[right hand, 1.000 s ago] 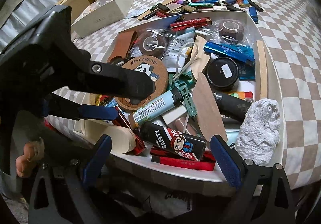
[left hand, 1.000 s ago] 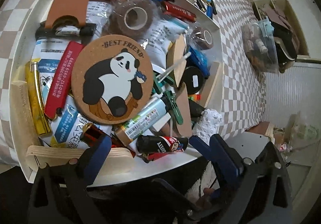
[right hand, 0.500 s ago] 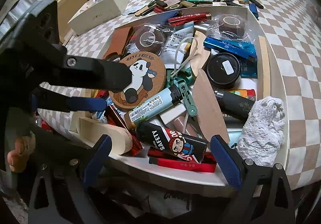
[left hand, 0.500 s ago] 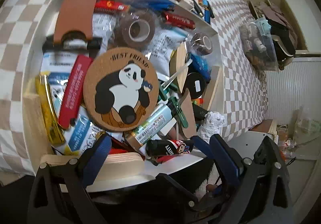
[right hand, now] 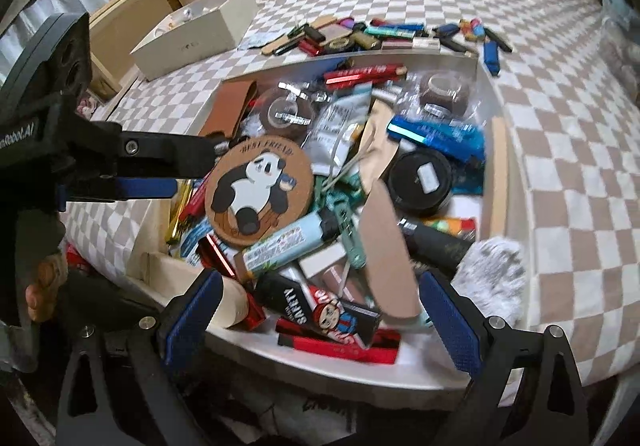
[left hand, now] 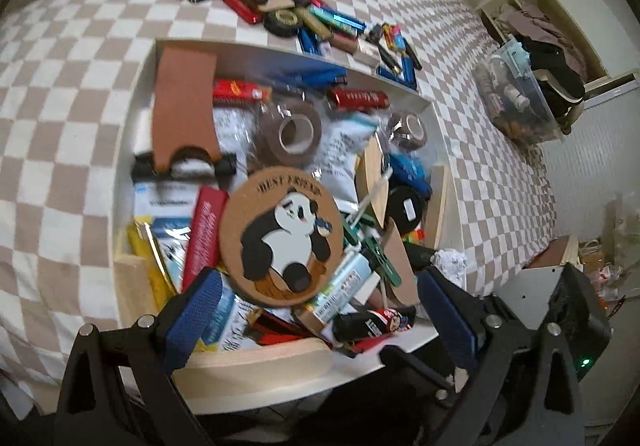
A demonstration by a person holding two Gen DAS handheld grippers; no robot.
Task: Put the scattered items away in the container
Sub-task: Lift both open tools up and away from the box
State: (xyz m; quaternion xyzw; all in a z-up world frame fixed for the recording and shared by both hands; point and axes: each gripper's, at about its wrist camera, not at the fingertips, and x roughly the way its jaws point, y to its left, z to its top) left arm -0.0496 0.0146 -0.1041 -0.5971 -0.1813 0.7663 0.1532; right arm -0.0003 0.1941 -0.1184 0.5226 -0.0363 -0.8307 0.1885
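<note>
Checkered bedding (left hand: 80, 126) carries the crammed white container (left hand: 436, 114); both tools, left (left hand: 320, 310) and right (right hand: 320, 310), gape empty.

Panda coaster (left hand: 282, 240) lies atop clutter in container (left hand: 136, 94); lighters (left hand: 320, 24) behind it.

The left gripper (left hand: 318, 306) is spread wide with nothing between its blue-padded fingers (left hand: 192, 316). The right gripper (right hand: 320, 310) is spread just as wide and also holds nothing. From the right wrist view, the left gripper reaches in from the left side, and fingertips of the person's hand (right hand: 40, 292) show below it, gripping its handle.
</note>
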